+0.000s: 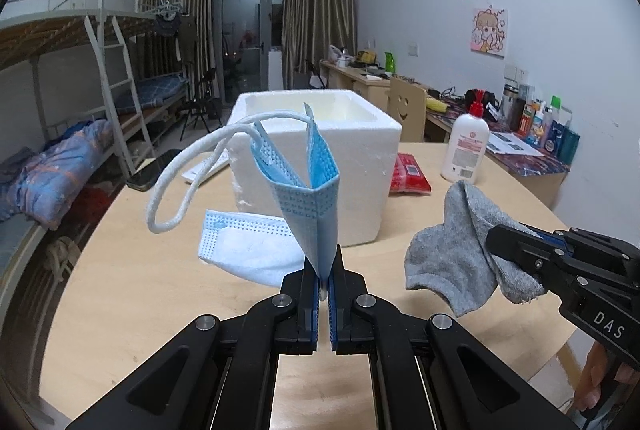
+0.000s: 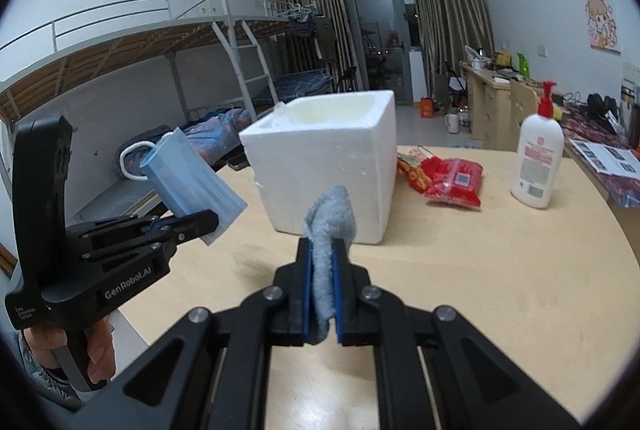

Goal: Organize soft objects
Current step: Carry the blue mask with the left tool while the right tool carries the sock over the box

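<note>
My left gripper is shut on a folded blue face mask, which stands up from the jaws with its white ear loop hanging to the left. The same mask and left gripper show at the left of the right wrist view. My right gripper is shut on a grey sock; in the left wrist view the sock hangs from that gripper at the right. An open white foam box stands on the table just beyond both grippers. A second mask lies flat before the box.
On the round wooden table lie a red packet and a white pump bottle right of the box. A bunk bed stands left; cluttered desks line the right wall.
</note>
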